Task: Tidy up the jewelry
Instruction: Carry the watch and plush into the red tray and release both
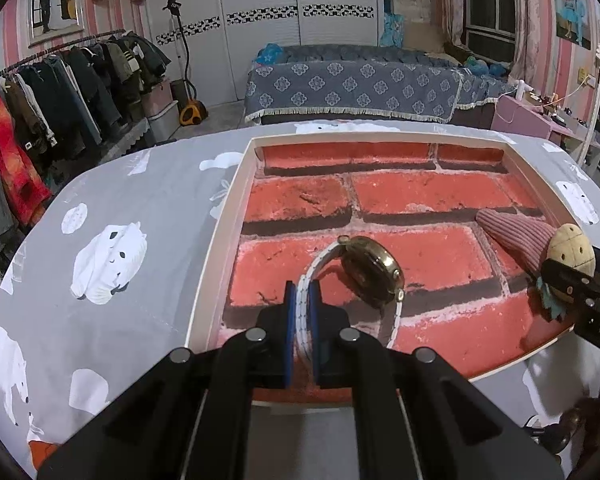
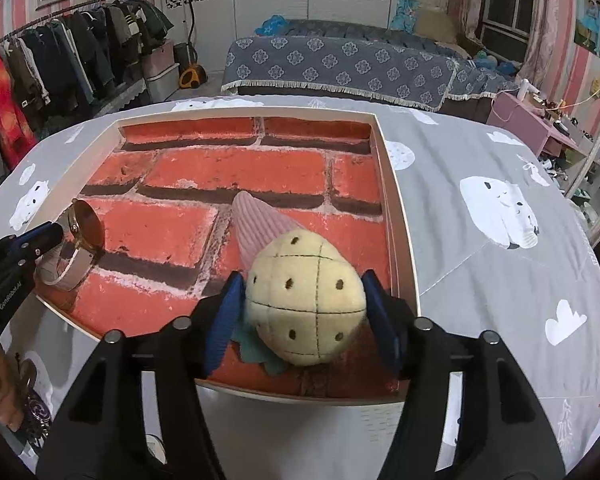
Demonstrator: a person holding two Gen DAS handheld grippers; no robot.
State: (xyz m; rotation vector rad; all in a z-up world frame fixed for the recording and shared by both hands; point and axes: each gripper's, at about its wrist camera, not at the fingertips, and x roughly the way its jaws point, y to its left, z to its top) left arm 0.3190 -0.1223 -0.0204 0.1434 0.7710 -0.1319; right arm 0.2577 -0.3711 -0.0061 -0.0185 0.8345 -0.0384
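Observation:
A gold-cased watch [image 1: 374, 270] with a white strap [image 1: 304, 312] stands on edge in the shallow white tray [image 1: 216, 248], whose floor is printed with red bricks. My left gripper [image 1: 302, 320] is shut on that strap near the tray's front left. A plush toy [image 2: 304, 304], with a cream stitched ball and a pink ribbed cone, lies at the tray's front right. My right gripper [image 2: 302, 284] straddles the ball, its blue pads [image 2: 224, 312] just off the sides, so it is open. In the right wrist view the watch [image 2: 86, 224] and left gripper [image 2: 40, 240] sit at the far left.
The tray rests on a table under a grey cloth [image 2: 500, 280] printed with white bears. A hand [image 2: 4, 392] and some dark beaded things [image 2: 36, 412] sit by the table's front left. A bed [image 1: 352, 84] and a clothes rack [image 1: 60, 80] stand beyond.

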